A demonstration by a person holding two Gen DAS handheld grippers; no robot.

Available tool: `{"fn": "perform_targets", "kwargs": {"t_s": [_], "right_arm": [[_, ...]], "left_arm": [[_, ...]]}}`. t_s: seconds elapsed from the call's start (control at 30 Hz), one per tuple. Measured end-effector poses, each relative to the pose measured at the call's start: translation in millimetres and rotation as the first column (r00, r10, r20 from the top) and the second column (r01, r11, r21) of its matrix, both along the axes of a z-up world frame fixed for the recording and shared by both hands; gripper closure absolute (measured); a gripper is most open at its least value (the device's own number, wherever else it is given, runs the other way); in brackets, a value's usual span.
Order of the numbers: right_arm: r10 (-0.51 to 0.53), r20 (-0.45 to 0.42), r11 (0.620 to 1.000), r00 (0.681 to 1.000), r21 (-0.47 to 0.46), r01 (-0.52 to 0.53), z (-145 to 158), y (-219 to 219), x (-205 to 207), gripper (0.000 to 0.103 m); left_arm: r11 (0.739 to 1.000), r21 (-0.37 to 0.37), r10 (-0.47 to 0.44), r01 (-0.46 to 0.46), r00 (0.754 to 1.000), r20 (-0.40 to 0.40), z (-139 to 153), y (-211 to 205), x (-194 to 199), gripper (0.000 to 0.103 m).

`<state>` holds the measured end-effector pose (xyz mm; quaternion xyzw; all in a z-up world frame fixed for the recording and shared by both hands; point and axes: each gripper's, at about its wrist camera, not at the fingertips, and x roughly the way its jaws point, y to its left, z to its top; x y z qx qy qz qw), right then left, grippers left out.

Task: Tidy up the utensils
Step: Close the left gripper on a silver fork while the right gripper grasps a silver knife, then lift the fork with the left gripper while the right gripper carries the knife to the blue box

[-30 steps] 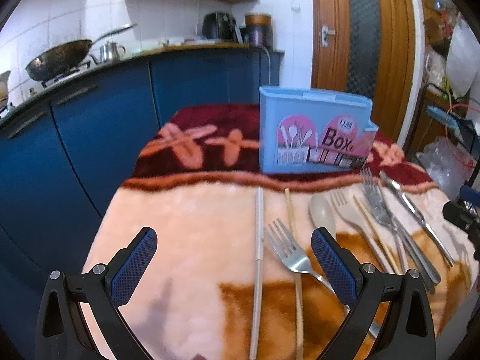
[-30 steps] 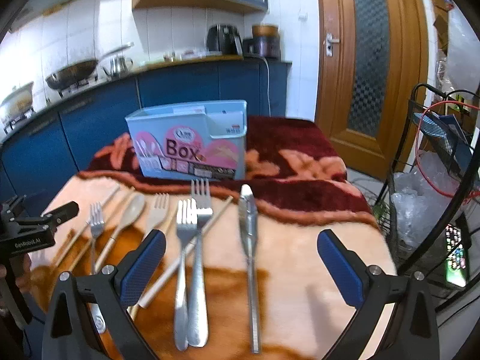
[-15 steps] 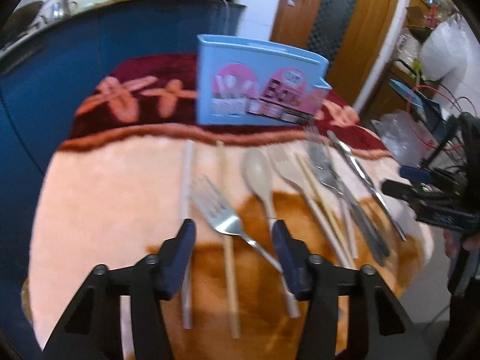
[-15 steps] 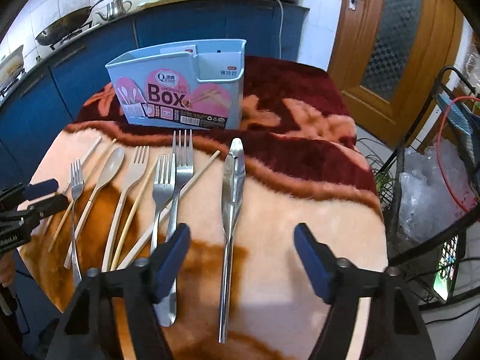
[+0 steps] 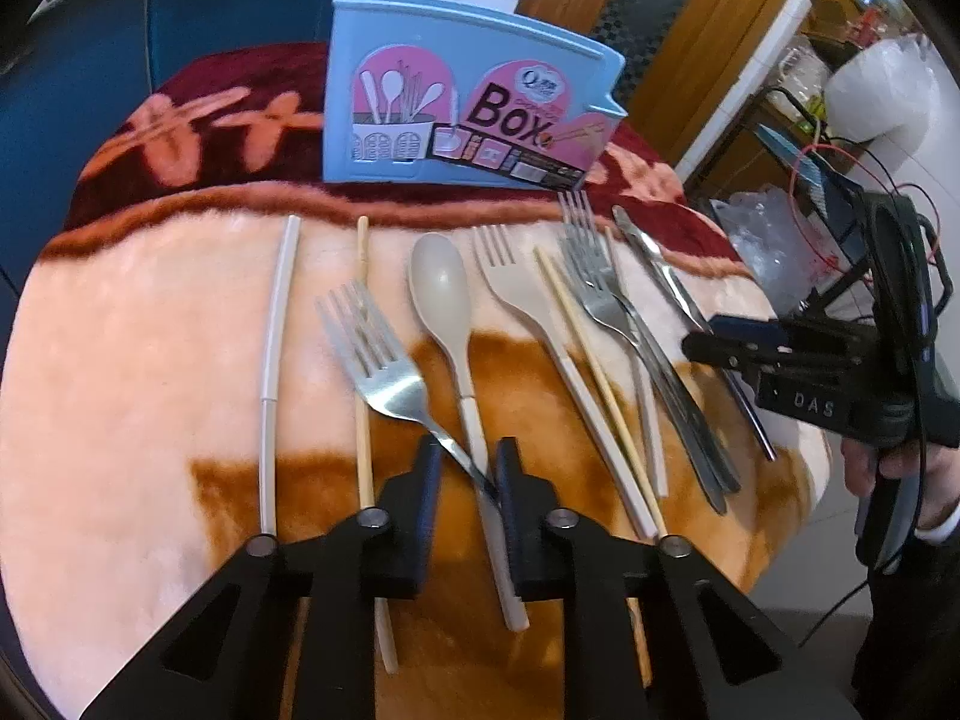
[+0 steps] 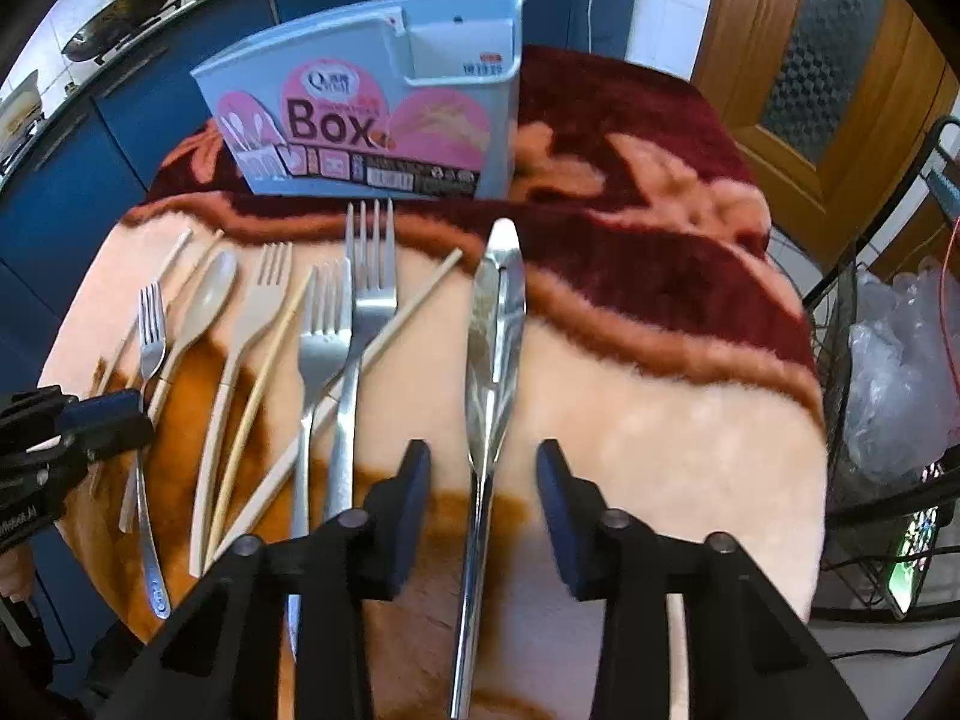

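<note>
**Utensils laid out on a plush blanket**

Peach, orange and maroon plush blanket (image 5: 138, 360) is spread beneath a row of utensils. A steel fork (image 5: 384, 360) is straddled at its handle by the left gripper (image 5: 467, 468), whose narrowly parted jaws are not seen to touch it. A beige plastic spoon (image 5: 447, 312) is crossed by that handle. A steel table knife (image 6: 495, 324) is flanked by the right gripper (image 6: 483, 471), jaws spread. A light blue plastic utensil box (image 6: 384, 108) is stood behind the row.

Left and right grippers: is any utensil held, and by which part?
Right gripper: nothing; open around the knife handle. Left gripper: fingers nearly shut at the fork handle; hold cannot be told.
</note>
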<state>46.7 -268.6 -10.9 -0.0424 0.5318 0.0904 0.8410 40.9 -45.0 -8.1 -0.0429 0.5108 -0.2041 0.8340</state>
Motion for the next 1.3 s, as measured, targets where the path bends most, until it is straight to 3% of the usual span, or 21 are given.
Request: {"fn": "perform_targets", "kwargs": {"t_s": [0.1, 0.17, 0.47, 0.7, 1.0, 1.3], "right_arm": [[-0.006, 0.001, 1.0, 1.0, -0.001, 0.006, 0.5, -2.1, -0.8, 0.088], [-0.011, -0.005, 1.0, 1.0, 0.008, 0.011, 2.1, -3.7, -2.1, 0.091], [-0.005, -0.036, 1.0, 0.999, 0.02, 0.005, 2.3, -4.7, -7.8, 0.091], [-0.01, -0.055, 1.0, 0.998, 0.026, 0.012, 1.4, -2.7, 4.4, 0.088], [0.004, -0.086, 1.0, 0.996, -0.01, -0.005, 0.8, 4.3, 24.8, 0.08], [0.01, -0.095, 1.0, 0.995, -0.003, -0.01, -2.8, 9.3, 37.0, 0.074]], "left_arm": [[1.0, -0.023, -0.002, 0.001, 1.0, -0.005, -0.4, 2.4, 5.6, 0.091], [1.0, -0.025, -0.004, 0.004, 1.0, 0.0, 2.2, 3.7, 7.1, 0.093], [0.999, -0.031, 0.013, -0.013, 1.0, 0.01, 10.0, 20.0, 15.3, 0.097], [1.0, 0.004, 0.0, 0.001, 0.998, -0.056, -2.3, 10.0, 28.7, 0.096], [0.992, 0.112, -0.049, 0.061, 0.993, -0.106, -3.3, -9.6, 41.7, 0.094], [0.983, 0.163, -0.06, 0.086, 0.986, -0.154, -2.2, -17.9, 52.1, 0.094]]}}
